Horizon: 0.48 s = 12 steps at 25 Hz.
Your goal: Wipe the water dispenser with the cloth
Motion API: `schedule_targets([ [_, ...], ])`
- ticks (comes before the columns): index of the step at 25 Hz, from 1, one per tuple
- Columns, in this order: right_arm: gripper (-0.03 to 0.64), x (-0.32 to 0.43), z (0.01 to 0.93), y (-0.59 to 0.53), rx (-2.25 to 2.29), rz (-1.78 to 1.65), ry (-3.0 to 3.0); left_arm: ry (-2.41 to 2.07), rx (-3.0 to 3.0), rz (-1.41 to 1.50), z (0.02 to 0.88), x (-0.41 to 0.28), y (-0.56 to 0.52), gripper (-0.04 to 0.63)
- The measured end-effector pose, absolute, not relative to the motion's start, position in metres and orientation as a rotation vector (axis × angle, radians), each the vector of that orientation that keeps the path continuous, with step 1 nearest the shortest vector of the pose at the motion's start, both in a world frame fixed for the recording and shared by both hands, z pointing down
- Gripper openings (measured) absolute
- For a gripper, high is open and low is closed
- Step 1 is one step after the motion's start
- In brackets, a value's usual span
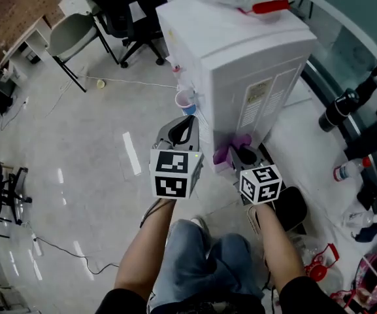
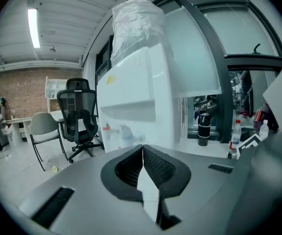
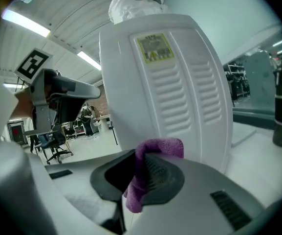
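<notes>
Right claw [image 3: 143,166]: closed on the purple cloth [image 3: 156,148]. The cloth is folded over the claw tip, with one tail hanging down between the jaws.

Left claw [image 2: 141,150]: jaws meet at the tip with nothing between them. It is held off the front corner of the water dispenser [image 1: 240,57], near the taps [image 2: 115,131].

Location: the cloth sits just beside the lower edge of the dispenser's vented side panel [image 3: 180,97]. Contact with the panel cannot be confirmed from either view.

Orientation: the dispenser stands upright on the floor [image 1: 97,142], long axis vertical. Its tap face is turned toward the open floor and the vented side toward the right claw. The cloth's long axis runs roughly along the seam of the jaws, bunched end forward.

Assessment of the step in hand: wiping of the side panel appears to be at or near its start. To do it well:
- Bring the bunched fold flat against the panel so that cloth, not claw, meets the plastic.
- Stroke along the vertical axis, following the vent slots rather than crossing them.
- Keep pressure light, as the grip on the cloth looks narrow and it could pull free.
</notes>
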State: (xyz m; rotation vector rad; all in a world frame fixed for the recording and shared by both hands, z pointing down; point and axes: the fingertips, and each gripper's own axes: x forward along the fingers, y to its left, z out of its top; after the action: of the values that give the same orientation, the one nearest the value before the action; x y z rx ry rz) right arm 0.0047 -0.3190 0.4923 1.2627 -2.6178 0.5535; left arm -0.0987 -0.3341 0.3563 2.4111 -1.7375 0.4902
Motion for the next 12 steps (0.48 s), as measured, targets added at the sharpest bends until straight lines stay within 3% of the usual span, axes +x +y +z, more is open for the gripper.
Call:
schedule_targets([
  [12, 0.032, 0.01, 0.213, -0.322, 1.368, 0.451, -2.54, -1.61, 2.438, 0.553, 0.142, -0.112, -0.346, 0.026],
])
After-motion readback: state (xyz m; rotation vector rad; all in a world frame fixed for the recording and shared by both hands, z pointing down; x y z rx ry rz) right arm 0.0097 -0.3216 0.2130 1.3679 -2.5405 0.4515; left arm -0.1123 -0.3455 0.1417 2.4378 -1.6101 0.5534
